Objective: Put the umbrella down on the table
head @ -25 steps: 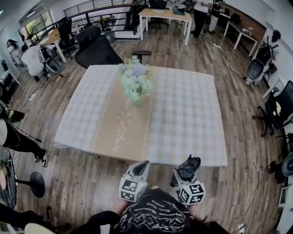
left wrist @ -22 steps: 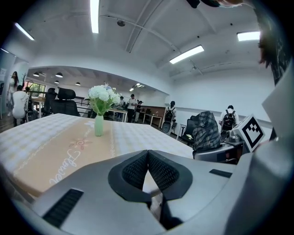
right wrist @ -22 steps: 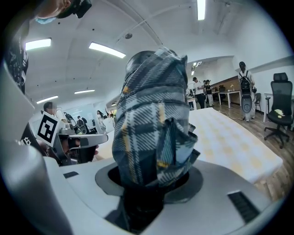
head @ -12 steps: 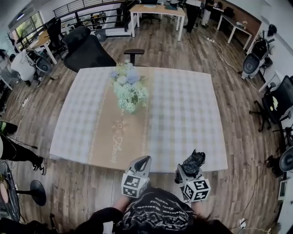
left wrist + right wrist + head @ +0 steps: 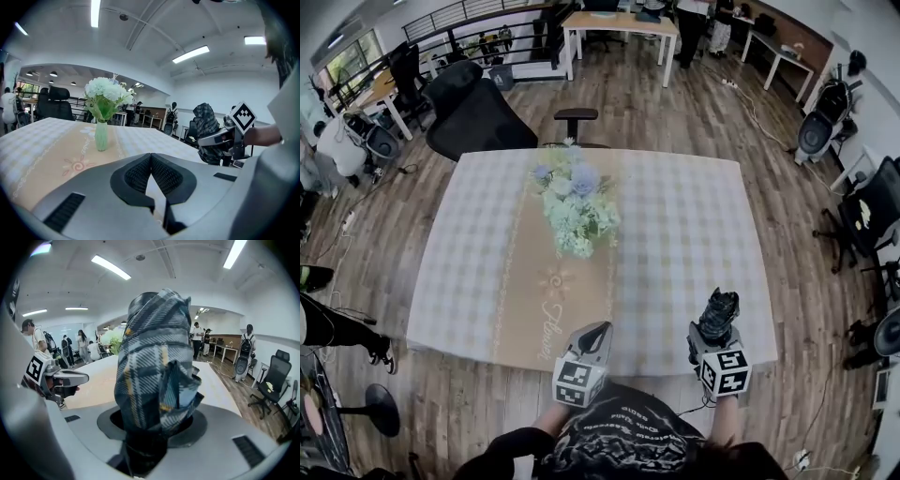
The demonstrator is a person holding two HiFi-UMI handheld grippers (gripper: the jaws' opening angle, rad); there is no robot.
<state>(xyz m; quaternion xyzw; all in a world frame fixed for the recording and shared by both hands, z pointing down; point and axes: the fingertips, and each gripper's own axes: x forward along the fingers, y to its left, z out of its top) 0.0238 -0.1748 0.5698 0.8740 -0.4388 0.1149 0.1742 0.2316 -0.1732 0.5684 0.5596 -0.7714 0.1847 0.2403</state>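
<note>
Plaid folded umbrella is clamped upright in the right claw, over the near right corner of the worktop. The left claw is closed and empty, jaw tips touching, at the worktop's near edge.

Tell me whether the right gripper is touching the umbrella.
Touching. The right gripper view shows the jaws of the right gripper pressed on the folded plaid umbrella, which stands up from between them.
</note>
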